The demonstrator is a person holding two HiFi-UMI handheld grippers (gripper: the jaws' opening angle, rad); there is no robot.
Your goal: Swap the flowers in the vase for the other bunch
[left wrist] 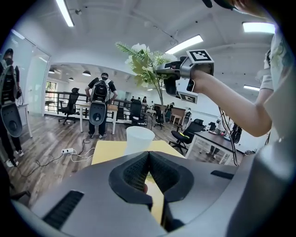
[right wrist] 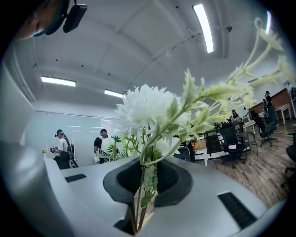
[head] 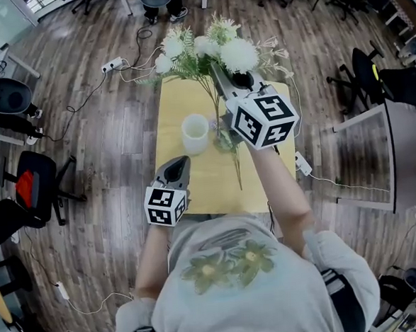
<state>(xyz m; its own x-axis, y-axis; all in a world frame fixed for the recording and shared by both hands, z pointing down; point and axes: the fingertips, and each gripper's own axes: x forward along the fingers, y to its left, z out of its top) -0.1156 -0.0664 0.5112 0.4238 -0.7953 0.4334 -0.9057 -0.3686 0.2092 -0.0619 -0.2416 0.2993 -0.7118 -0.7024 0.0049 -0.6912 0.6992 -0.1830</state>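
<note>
My right gripper is shut on the stems of a bunch of white flowers with green leaves. It holds the bunch up over the far side of the yellow table. The stems hang down past the gripper toward the tabletop. A white vase stands upright on the table, left of the stems, and looks to have nothing in it. Near the table's front edge my left gripper is shut on nothing and points at the vase. The left gripper view also shows the right gripper with the flowers high above the vase.
Wooden floor surrounds the small table. A power strip with cables lies on the floor behind it, another at its right. Office chairs stand at left, a grey desk at right. People stand in the background.
</note>
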